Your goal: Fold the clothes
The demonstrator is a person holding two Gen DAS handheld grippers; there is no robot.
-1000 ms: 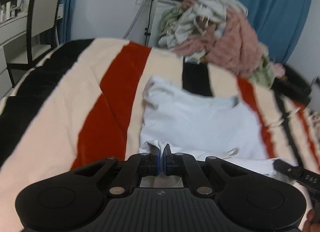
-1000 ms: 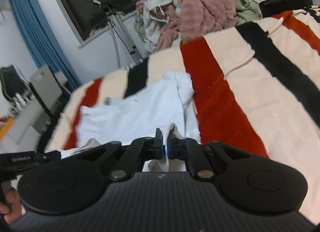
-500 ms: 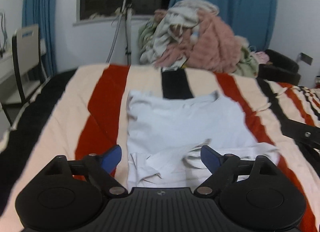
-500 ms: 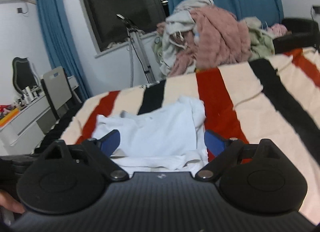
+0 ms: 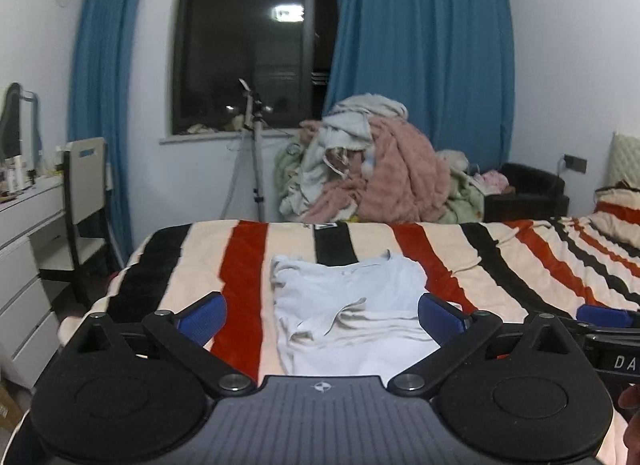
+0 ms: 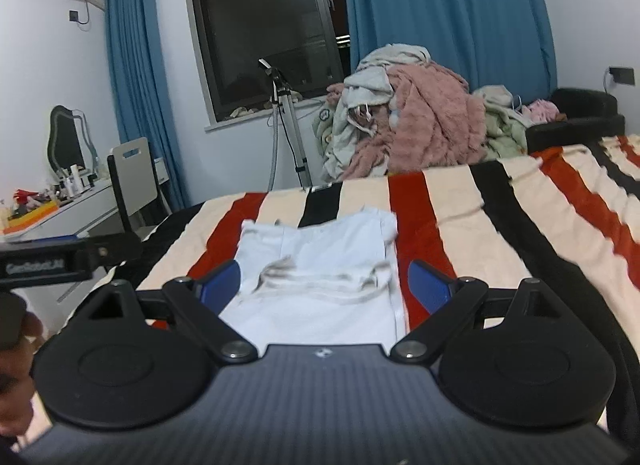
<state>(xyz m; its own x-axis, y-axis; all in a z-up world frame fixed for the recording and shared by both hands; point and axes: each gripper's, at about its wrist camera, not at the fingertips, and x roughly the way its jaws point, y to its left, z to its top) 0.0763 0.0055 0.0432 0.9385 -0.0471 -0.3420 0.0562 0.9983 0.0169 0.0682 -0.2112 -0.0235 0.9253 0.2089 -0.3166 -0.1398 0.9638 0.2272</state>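
Observation:
A white shirt [image 5: 352,301] lies partly folded on the striped blanket [image 5: 500,265], its near part doubled over the rest. It also shows in the right wrist view [image 6: 320,265]. My left gripper [image 5: 322,315] is open and empty, held above the shirt's near end. My right gripper [image 6: 324,285] is open and empty too, raised over the same end. The right gripper's blue fingertip [image 5: 604,315] shows at the right edge of the left wrist view. The left gripper's body [image 6: 60,261] shows at the left of the right wrist view.
A heap of unfolded clothes with a pink fleece [image 5: 384,177] is piled beyond the bed's far edge. A tripod [image 5: 256,153] stands by the window. A chair [image 5: 84,185] and a white desk [image 5: 24,217] are at the left. A black armchair [image 5: 528,189] is at the far right.
Both grippers were shut on the shirt's edge, then opened and let it go. Both have since risen and drawn back from the shirt, which now lies folded over.

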